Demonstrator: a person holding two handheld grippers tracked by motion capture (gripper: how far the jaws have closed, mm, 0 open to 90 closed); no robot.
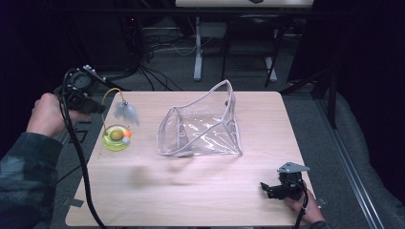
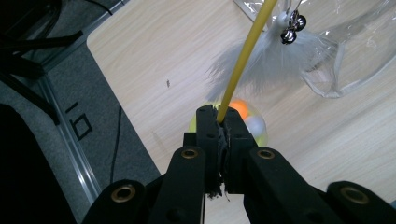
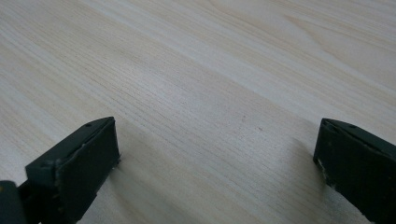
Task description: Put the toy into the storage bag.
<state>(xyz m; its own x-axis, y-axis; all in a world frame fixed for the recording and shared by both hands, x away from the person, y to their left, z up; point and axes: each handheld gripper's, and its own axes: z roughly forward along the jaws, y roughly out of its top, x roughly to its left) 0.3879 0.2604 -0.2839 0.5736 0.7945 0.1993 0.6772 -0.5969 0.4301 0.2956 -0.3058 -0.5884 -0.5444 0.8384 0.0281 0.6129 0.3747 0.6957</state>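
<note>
Closest to me in the left gripper view, my left tongs [image 2: 223, 122] are clamped on the thin yellow wand [image 2: 243, 63] of a cat toy, the jaws pressed together with the rod pinched right at their tips. The wand runs off toward one o'clock, smooth and slightly bowed. At its far end hang two small metal bells [image 2: 290, 29] over a tuft of soft white feather [image 2: 271, 65]. Just past the jaw tips sits the toy's round yellow-green base [image 1: 116, 138], glossy plastic, with an orange ball [image 2: 239, 108] and a white one beside it; I think they sit inside the dish, though the jaws hide part of it.

From the high view, the base lies at four o'clock from my left tongs, near the table [image 1: 191, 200] edge at nine o'clock. A clear plastic pouch [image 1: 200, 126] with grey piping stands open mid-table. My right tongs [image 1: 274, 188] rest at five o'clock, jaws wide apart over bare pale woodgrain.
</note>
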